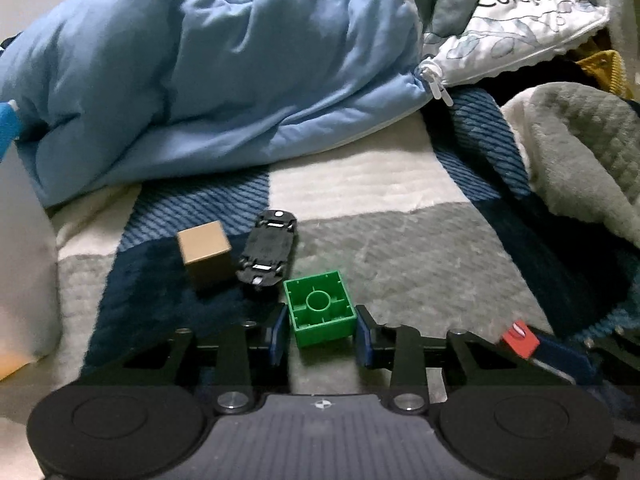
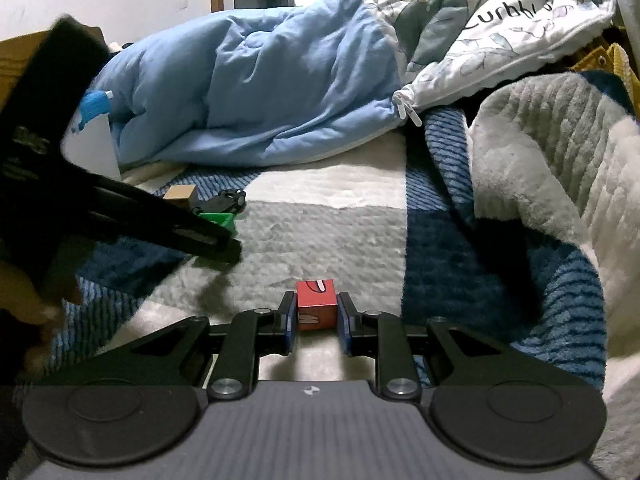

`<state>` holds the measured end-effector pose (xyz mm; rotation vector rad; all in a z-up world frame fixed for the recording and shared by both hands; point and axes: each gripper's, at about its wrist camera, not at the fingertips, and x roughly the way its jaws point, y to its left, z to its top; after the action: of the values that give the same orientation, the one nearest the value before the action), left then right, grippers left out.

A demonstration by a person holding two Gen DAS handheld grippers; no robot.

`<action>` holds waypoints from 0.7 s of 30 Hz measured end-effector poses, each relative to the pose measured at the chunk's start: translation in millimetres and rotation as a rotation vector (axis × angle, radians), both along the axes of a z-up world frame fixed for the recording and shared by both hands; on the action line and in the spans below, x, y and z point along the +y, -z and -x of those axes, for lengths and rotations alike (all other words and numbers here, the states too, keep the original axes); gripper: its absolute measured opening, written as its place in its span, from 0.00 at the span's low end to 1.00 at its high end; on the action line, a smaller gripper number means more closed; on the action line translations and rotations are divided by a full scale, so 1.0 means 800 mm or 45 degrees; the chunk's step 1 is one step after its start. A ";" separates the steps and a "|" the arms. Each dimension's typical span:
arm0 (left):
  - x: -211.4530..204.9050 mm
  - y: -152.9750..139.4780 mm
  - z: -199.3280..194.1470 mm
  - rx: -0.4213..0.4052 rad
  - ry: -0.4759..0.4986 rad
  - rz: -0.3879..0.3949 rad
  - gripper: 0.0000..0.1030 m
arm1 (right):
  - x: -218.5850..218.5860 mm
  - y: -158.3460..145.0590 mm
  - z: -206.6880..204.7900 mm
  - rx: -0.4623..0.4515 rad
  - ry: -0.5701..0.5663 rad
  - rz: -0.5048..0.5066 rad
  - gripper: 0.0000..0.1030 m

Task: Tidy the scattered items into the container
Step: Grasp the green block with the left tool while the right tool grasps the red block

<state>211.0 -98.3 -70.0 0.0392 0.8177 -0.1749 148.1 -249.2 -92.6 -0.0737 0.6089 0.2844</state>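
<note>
A green hollow brick (image 1: 322,307) lies open side up on the blanket, between the blue pads of my left gripper (image 1: 323,334), which close against its sides. A tan cube (image 1: 205,254) and an upturned black toy car (image 1: 267,252) lie just beyond it to the left. My right gripper (image 2: 317,322) is shut on a red cube (image 2: 316,309) low over the blanket; that cube also shows in the left wrist view (image 1: 520,338). The left gripper and the green brick (image 2: 220,220) show at the left of the right wrist view.
A white container (image 2: 94,148) with a blue part stands at the left by the rumpled blue duvet (image 1: 208,80). A grey fleece blanket (image 1: 580,152) is heaped at the right. The striped blue, grey and white blanket (image 1: 400,248) covers the bed.
</note>
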 end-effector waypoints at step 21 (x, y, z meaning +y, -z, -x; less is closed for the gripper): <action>0.108 -0.077 0.151 -0.197 0.109 -0.008 0.37 | 0.081 -0.039 0.057 -0.004 -0.082 0.113 0.23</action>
<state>89.9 -11.7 -8.5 0.0922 0.6623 -0.2469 102.6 -184.3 -61.6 -0.1795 0.6167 0.3197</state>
